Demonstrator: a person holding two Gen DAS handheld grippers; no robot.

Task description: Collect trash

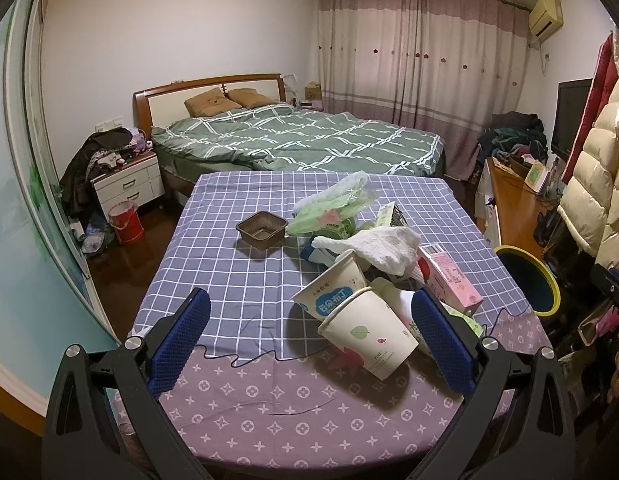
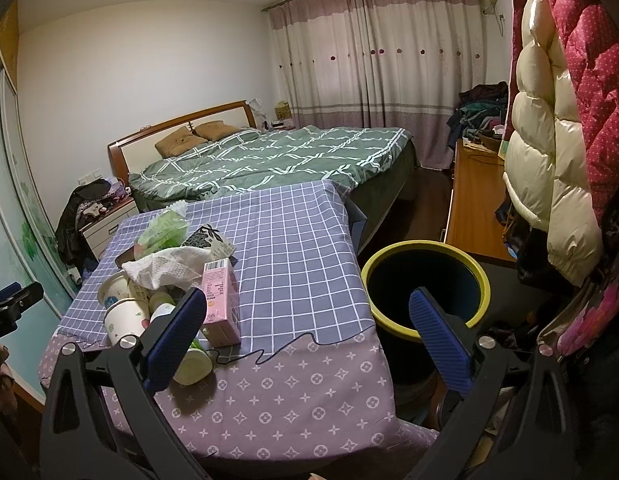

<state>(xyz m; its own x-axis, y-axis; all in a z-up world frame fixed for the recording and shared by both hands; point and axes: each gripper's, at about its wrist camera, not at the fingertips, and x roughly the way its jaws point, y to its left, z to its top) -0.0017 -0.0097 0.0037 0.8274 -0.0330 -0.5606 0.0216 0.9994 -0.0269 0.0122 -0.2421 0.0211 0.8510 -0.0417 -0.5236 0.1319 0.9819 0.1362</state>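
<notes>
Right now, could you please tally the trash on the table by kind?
Paper and plastic cups: 2 (white leaf-print paper cup, white pudding cup)
Pink cartons: 1
Brown plastic trays: 1
White tissues: 1
Green plastic bags: 1
Total: 6

Table [image 1: 229, 272] under a grid-check cloth, with a mauve patterned cloth over its near end. On it: a brown plastic tray [image 1: 262, 229] sitting alone, and beside it a heap — paper cup [image 1: 367, 334] tipped over, yogurt cup [image 1: 331, 290], white tissue [image 1: 383, 250], pink carton [image 1: 451, 278], green plastic bag [image 1: 335, 204].
</notes>
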